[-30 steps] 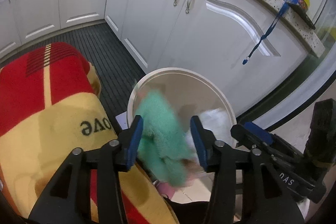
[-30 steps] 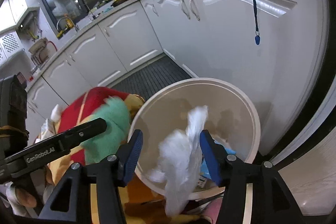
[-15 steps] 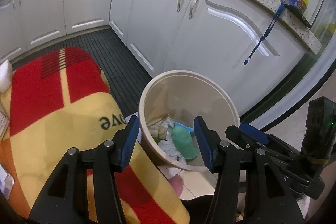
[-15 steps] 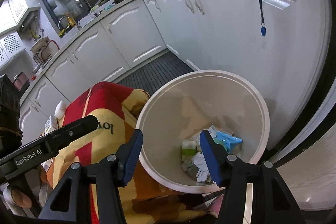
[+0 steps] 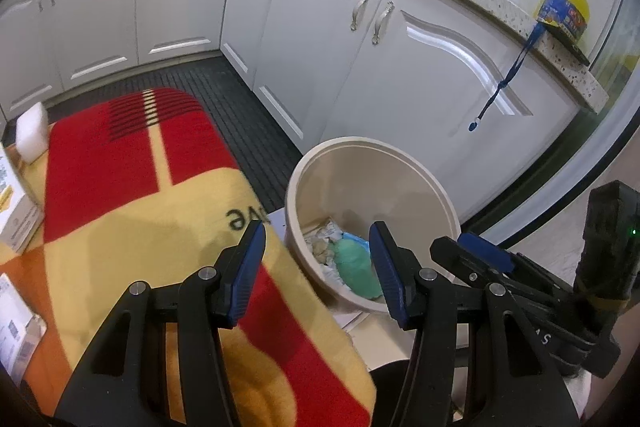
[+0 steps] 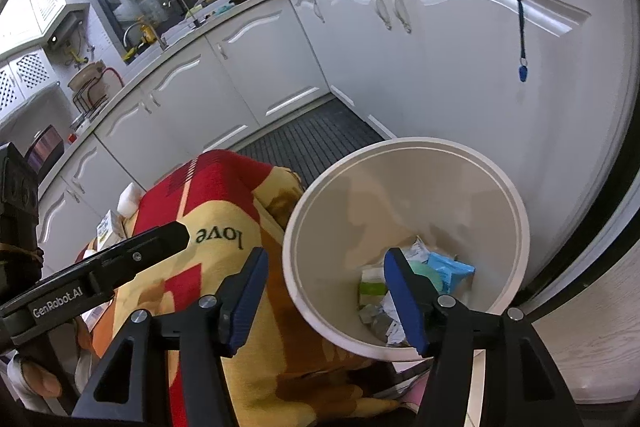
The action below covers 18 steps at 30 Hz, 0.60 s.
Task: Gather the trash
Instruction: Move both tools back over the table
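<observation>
A cream round bin stands on the floor by the white cabinets, also seen in the right wrist view. Inside lie a green cloth, a blue packet and white paper scraps. My left gripper hangs open above the bin's near left rim with nothing between its blue pads. My right gripper is over the near rim too; its jaws are opening and nothing is between them. Each gripper shows in the other's view, the right one and the left one.
A red and yellow blanket printed "love" covers the surface left of the bin. White boxes and a white block sit at its far left. A black ribbed mat lies before the cabinets. A blue lanyard hangs off the counter.
The green cloth left my left jaws and the white tissue left my right jaws; both now lie in the bin. Both grippers drew back from the bin.
</observation>
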Available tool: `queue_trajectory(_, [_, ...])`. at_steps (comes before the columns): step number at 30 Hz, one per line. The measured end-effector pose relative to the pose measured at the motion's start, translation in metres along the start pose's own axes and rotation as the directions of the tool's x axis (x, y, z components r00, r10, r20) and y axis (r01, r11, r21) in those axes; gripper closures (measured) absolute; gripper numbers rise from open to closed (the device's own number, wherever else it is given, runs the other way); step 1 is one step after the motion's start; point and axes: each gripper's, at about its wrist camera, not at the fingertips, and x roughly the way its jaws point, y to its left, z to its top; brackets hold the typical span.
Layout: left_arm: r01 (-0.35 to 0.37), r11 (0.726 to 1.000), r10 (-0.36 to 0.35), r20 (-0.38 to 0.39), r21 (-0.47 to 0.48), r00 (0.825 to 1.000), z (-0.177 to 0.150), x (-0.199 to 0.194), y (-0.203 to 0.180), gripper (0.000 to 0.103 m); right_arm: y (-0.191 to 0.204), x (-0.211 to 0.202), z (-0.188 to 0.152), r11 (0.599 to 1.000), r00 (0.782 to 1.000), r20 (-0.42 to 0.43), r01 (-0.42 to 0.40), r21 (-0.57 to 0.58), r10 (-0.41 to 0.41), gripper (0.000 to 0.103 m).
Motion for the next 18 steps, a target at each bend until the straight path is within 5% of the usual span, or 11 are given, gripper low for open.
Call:
queue_trajectory(4, [-0.008,1.000,0.008,0.005,0.001,1.000,-0.006,-0.013,0.012,0.043,0.012,-0.001,0.001,1.000,1.000,0.004,-0.014,-0.016,0.014,0.044])
queue_trajectory(18, [-0.086,0.996,0.088,0.049,-0.036,0.995,-0.035,-0.081,0.073,0.042,0.065,0.000,-0.002,0.993,0.997,-0.006,-0.072,-0.098,0.072,0.038])
